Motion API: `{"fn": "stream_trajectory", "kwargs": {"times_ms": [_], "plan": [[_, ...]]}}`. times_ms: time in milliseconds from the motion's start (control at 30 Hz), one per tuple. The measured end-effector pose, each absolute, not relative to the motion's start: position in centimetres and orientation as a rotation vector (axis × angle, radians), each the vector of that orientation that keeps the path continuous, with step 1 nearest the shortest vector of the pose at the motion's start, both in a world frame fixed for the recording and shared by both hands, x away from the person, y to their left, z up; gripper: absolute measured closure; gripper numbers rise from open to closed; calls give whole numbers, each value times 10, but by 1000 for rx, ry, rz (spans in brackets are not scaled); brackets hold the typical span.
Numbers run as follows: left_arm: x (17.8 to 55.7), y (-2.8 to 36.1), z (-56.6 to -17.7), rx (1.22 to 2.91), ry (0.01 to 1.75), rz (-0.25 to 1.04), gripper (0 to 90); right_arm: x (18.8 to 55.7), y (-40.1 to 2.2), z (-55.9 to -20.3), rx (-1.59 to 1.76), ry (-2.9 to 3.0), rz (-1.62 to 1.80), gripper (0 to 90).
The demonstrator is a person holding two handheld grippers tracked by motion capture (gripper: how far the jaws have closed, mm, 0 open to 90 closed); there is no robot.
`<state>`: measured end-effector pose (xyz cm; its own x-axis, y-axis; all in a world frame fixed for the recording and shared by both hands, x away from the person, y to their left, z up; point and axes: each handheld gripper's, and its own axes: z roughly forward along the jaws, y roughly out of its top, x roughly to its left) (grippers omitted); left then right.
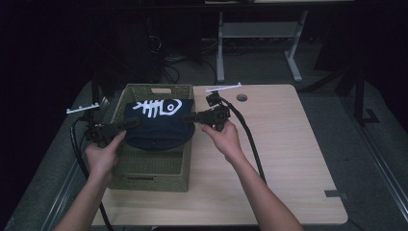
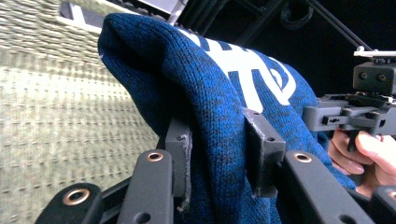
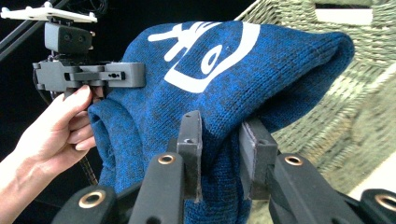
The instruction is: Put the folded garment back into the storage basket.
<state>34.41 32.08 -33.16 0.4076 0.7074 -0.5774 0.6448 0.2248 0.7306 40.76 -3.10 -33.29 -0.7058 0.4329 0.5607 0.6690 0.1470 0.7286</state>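
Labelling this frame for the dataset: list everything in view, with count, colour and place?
sweater: 1, dark blue knit with white fish-bone print, folded, held over the basket, pinched at both ends
basket: 1, olive-green woven, handle slot in far wall, left part of the table
table: 1, light wood top with a round hole near the far edge
tape: 1 grey strip, table's near right corner
desk frame: 1, light grey, on the floor behind
left hand-held gripper: 1, black, shut on the sweater's left end
right hand-held gripper: 1, black, shut on the right end
hands: 2, bare forearms, entering from the bottom edge
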Motion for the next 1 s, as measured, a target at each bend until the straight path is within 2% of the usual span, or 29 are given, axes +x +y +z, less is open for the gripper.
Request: {"fn": "stream_trajectory", "kwargs": {"times_ms": [567, 1000], "plan": [[342, 358, -344, 1444, 1366, 80, 659, 413, 12, -352, -1083, -2179, -1559, 722], [348, 365, -351, 1444, 1411, 64, 652, 417, 24, -364, -1118, -2177, -1541, 721]]}}
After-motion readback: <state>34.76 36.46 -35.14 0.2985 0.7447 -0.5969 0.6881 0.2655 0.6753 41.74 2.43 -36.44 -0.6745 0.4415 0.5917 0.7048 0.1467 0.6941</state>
